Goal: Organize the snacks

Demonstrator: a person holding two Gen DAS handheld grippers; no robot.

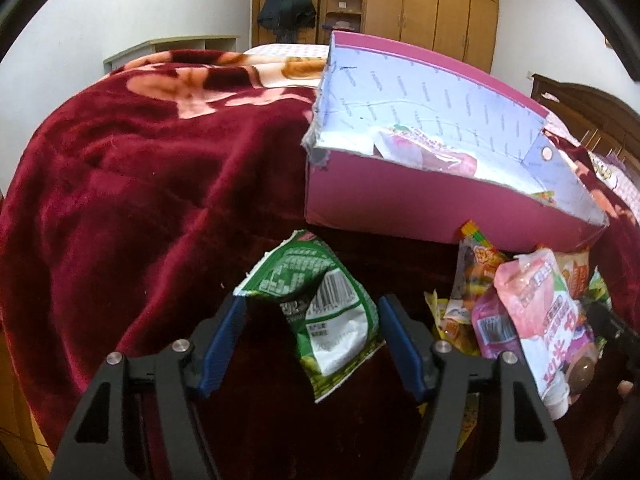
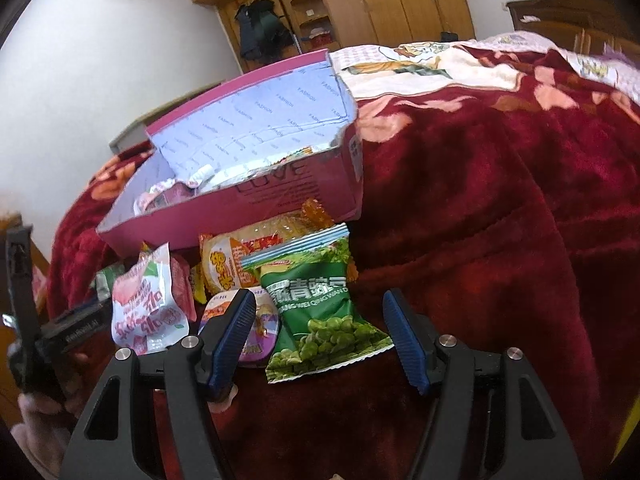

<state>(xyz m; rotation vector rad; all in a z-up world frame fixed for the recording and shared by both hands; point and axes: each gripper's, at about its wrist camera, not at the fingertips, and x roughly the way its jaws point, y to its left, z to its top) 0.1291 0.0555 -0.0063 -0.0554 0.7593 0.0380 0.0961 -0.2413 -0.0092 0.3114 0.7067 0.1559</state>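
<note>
The workspace is a bed covered by a dark red blanket [image 1: 132,184]. A pink box [image 1: 400,204] with a pale printed lining rests on the blanket and serves as the collection container; its near wall is low, which leaves the interior reachable from the front. At least 1 pink-and-white packet [image 1: 424,152] already lies inside it.

The remaining snacks form a loose pile on the blanket just in front of the box. This placement keeps every transfer short.

**Left gripper** [image 1: 312,332]: the jaws stand wide apart. A green packet with a barcode [image 1: 324,312] lies between the 2 blue pads, crumpled and tilted. The left pad appears to touch the packet's corner, but no squeeze is evident, so the packet is judged to be bracketed, not gripped. Straddling it in this way prepares a closing pinch.

**Right gripper** [image 2: 320,336]: the jaws also stand wide apart. A green pea packet [image 2: 324,320] lies face-up between the pads, with clear space to the right pad. The left pad overlaps a small purple-lidded tub [image 2: 256,332] in the view; whether it touches cannot be determined.

Beside these, a pink pouch [image 2: 148,304] leans at the left of the pile, and an orange noodle packet [image 2: 244,256] lies behind the pea packet, near the box wall.

Judgement: sorting is at an early-to-middle stage, since most items remain outside the box.
</note>
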